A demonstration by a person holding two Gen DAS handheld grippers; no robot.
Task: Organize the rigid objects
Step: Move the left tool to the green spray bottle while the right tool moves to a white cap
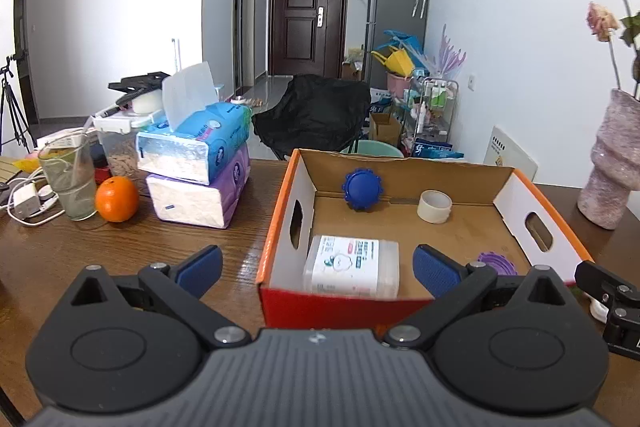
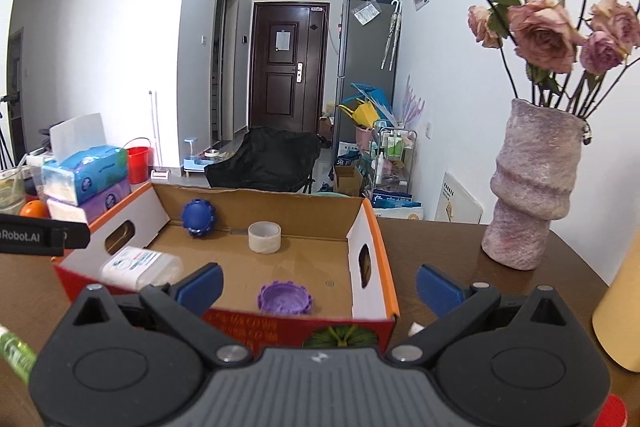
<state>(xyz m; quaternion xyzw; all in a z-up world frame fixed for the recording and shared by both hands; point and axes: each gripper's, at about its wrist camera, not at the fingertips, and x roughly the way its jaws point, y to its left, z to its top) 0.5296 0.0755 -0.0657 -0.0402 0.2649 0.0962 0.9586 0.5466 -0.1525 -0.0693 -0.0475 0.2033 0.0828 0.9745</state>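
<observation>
Left gripper [image 1: 318, 266]: jaws wide apart, holding nothing.
Right gripper [image 2: 319, 287]: jaws wide apart, holding nothing.
Cardboard box [image 1: 404, 165]: on the table, right in front.
White plastic case [image 1: 352, 265]: in the box's near left corner; probably light, hard and slippery, so pinch its long flat sides.
Tape roll [image 1: 434, 206]: by the back wall; stiff, grab across the ring.

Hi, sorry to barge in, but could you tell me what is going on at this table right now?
A person is sorting small things into a cardboard box with two hand-held grippers. The left gripper and right gripper are both open and empty, held just in front of the box. Inside it already lie a white packet, a blue toy, a tape roll and a purple lid. Tissue packs and an orange sit outside.
</observation>
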